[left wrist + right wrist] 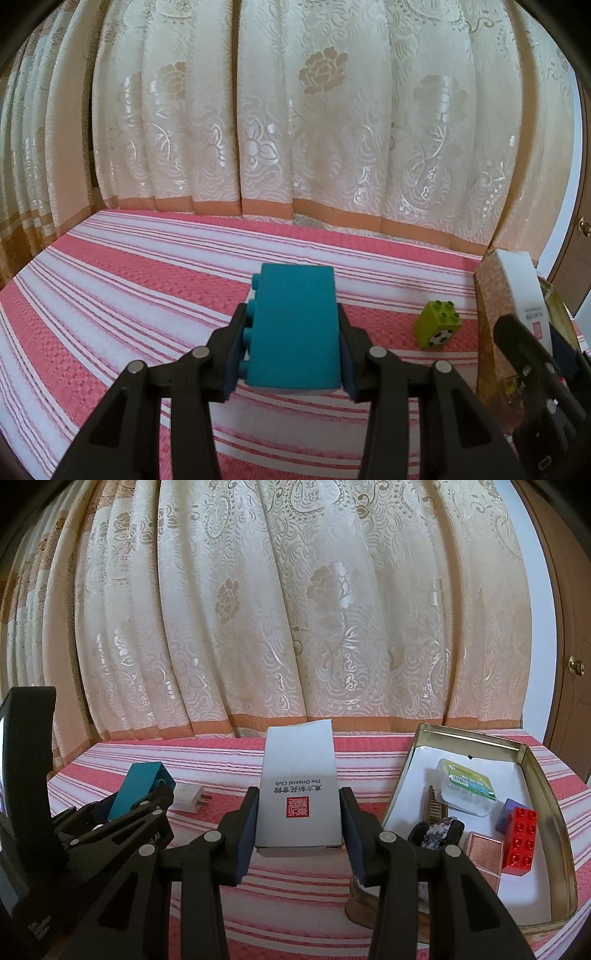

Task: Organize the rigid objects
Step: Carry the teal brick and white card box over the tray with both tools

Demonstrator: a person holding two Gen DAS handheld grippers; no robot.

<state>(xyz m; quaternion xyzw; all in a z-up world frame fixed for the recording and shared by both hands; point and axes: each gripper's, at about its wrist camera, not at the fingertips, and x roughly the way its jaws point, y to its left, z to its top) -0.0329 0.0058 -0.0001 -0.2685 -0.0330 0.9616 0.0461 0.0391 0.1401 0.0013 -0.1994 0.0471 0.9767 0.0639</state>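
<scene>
nearest the lens, the left gripper [291, 350] has its jaws clamped on a teal block [295, 328], lifted over the striped cloth [129, 280]. the right gripper [297, 823] grips a white box [299, 786], held beside the metal tin [532, 760] on the right. the tin already holds a red block [521, 836], a plastic case [467, 788] and other bits. a green block [437, 325] and a white plug [190, 795] are left on the cloth, so sorting looks partway done.

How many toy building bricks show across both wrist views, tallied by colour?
Teal brick, held in the left gripper: 1
Green brick, on the striped cloth: 1
Red brick, in the metal tin: 1
Total: 3
</scene>
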